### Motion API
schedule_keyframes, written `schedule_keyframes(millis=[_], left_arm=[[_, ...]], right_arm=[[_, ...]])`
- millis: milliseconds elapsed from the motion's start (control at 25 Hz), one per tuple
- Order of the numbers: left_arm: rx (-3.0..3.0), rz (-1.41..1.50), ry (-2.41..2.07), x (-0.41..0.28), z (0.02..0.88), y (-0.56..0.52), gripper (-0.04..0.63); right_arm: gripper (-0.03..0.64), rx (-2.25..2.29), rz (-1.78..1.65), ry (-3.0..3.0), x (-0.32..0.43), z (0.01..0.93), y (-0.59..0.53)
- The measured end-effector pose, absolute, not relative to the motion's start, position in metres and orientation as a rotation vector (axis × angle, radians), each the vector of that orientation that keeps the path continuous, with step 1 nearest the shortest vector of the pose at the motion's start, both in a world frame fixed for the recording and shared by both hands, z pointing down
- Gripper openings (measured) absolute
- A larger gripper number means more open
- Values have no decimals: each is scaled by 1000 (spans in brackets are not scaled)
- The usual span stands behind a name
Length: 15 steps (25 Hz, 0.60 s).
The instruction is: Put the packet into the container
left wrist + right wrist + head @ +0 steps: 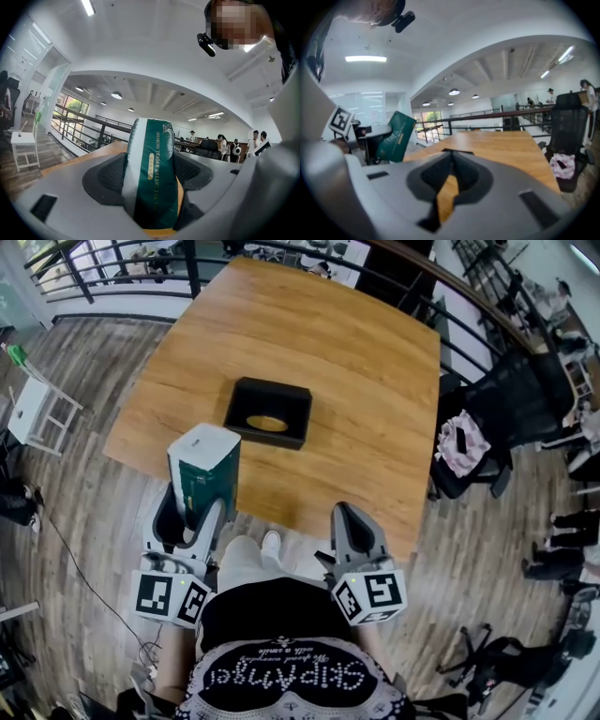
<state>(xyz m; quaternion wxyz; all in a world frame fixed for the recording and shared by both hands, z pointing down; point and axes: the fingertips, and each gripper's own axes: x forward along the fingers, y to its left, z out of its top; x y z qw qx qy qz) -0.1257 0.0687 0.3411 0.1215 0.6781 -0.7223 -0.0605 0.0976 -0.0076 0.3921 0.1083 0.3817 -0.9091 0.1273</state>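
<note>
Noted packet pinched upright, long axis vert., in left gripper, at table's near edge. Located container mid-table, straight ahead & slightly right of those jaws, opening up. Found right gripper empty, jaws all but closed.

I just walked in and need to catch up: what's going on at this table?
A person stands at a wooden table with a handheld gripper in each hand. The left gripper is clamped on an upright green and white packet near the table's front edge. The black container sits open on the table beyond it, and the packet is not yet inside. The right gripper is shut and holds nothing.
</note>
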Motion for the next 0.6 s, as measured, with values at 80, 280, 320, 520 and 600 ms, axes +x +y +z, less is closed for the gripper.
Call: schedule_keyframes(millis=[80, 280, 320, 520, 600], left_arm=[[1976, -177, -2113, -125, 340, 71, 347], [1974, -154, -2102, -125, 340, 45, 347], [1974, -153, -2100, -125, 341, 41, 347], [1991, -147, -2079, -129, 341, 28, 347], [2000, -148, -2070, -134, 340, 21, 347]], right_arm=[[38, 1123, 381, -2674, 99, 393, -6], [38, 1126, 409, -2663, 101, 395, -29], [38, 1129, 412, -2660, 102, 395, -32], [38, 1164, 419, -2646, 101, 395, -42], [37, 1179, 422, -2640, 97, 395, -47]])
